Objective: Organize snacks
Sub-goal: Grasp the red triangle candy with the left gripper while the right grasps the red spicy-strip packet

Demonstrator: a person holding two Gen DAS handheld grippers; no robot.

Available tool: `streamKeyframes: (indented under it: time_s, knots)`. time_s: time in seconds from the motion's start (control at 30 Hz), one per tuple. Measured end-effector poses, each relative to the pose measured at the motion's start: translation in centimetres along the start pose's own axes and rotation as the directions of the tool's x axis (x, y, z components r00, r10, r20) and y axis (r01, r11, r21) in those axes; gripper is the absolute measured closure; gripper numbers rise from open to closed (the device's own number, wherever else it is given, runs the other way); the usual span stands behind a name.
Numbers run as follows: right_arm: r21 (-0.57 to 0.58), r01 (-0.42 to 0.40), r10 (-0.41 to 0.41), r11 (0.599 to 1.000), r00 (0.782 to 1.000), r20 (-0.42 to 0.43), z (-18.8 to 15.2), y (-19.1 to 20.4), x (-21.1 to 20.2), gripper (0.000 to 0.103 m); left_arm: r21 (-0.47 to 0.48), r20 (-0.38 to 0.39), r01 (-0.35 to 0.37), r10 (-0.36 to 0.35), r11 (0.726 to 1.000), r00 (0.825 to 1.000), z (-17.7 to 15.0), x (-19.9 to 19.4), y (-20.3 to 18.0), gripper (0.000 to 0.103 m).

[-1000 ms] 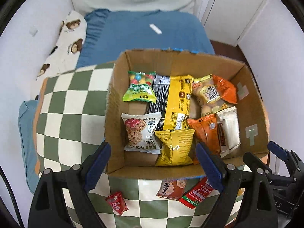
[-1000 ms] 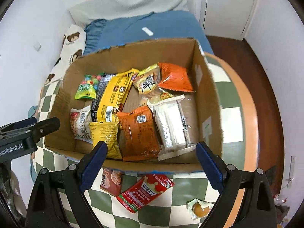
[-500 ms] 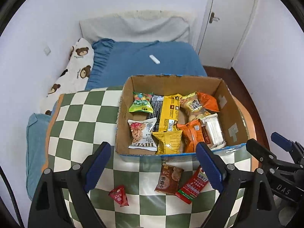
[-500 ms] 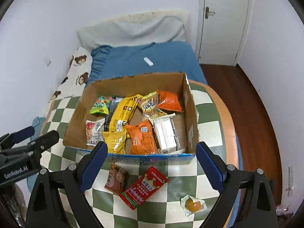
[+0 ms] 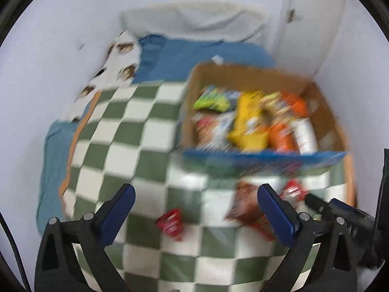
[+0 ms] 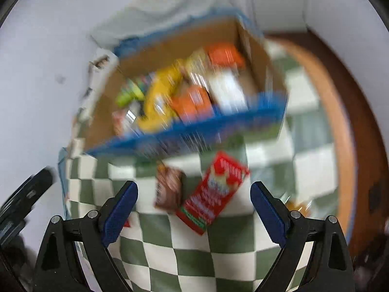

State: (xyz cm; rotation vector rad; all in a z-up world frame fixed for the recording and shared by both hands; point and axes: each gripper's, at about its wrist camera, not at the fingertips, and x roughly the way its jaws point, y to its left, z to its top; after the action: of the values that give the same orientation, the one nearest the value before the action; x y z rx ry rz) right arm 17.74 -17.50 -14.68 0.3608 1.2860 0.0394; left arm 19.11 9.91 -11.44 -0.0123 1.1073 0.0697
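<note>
Both views are smeared, so only coarse layout is readable. The left gripper has its jaws opening with nothing between them; it hangs over the checked tablecloth, and the small red packet lies almost straight ahead of it, inside the span of its fingers and just short of their tips. The right gripper is spread wide and also empty; the long red packet lies between its fingertips and slightly beyond them, its long axis running slantwise from near-left to far-right, so the jaws would probably close across its narrow width only after a slight twist of the wrist. The brown packet sits touching that red one on the left, nearer the left finger. The cardboard box, already holding many snacks, stands farther ahead of both tools. Judging by this, each hand is nearest to its own loose packet: left to the small red, right to the long red.
</note>
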Motion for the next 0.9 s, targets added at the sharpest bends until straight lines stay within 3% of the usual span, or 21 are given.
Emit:
streamKeyframes:
  time_s: [0.2,0.3,0.33,0.4,0.43,0.53,0.63,0.67,0.77,0.83,0.9]
  knots:
    - [0.125,0.110,-0.098,0.986,0.991,-0.095,-1.5,-1.4,8.6,0.011,-0.067,-0.160,-0.107,0.095,0.992,0.982,-4.1,5.8,4.8,0.000]
    - [0.052,0.184,-0.180,0.982,0.981,-0.069,-2.2,-0.2,10.2,0.011,-0.102,-0.227,-0.118,0.093,0.988,0.969,-5.8,7.7,6.5,0.000]
    - [0.007,0.204,-0.204,0.979,0.978,-0.053,-2.6,0.2,10.4,0.013,-0.109,-0.254,-0.110,0.079,0.988,0.964,-6.1,8.4,6.8,0.000]
    - [-0.075,0.227,-0.229,0.971,0.973,-0.018,-3.7,0.7,10.1,0.026,-0.118,-0.303,-0.075,0.036,0.990,0.952,-6.6,10.0,6.9,0.000]
    - [-0.104,0.225,-0.228,0.969,0.974,-0.011,-4.2,0.8,9.9,0.027,-0.120,-0.322,-0.058,0.016,0.991,0.947,-6.8,10.6,6.9,0.000]
    - [-0.175,0.226,-0.234,0.958,0.972,-0.023,-5.8,0.7,9.3,0.032,-0.172,-0.403,0.041,-0.108,0.984,0.909,-7.2,13.3,6.7,0.000]
    - [-0.221,0.215,-0.232,0.951,0.971,-0.054,-7.3,0.5,8.7,0.033,-0.222,-0.416,0.104,-0.191,0.970,0.889,-6.9,14.9,6.4,0.001]
    - [-0.228,0.209,-0.229,0.951,0.971,-0.064,-7.7,0.4,8.6,0.033,-0.246,-0.416,0.125,-0.221,0.961,0.882,-6.8,15.4,6.4,0.007]
    - [-0.204,0.178,-0.199,0.963,0.976,-0.087,-8.7,-0.3,8.4,0.033,-0.273,-0.462,0.139,-0.257,0.952,0.849,-7.1,17.1,5.9,0.057]
    - [-0.189,0.165,-0.185,0.968,0.978,-0.092,-9.1,-0.6,8.4,0.033,-0.234,-0.474,0.130,-0.230,0.963,0.850,-7.2,17.7,5.5,0.059]
    - [-0.200,0.161,-0.183,0.967,0.978,-0.097,-9.4,-0.9,8.4,0.033,-0.189,-0.464,0.125,-0.201,0.974,0.863,-7.6,17.3,4.8,0.061]
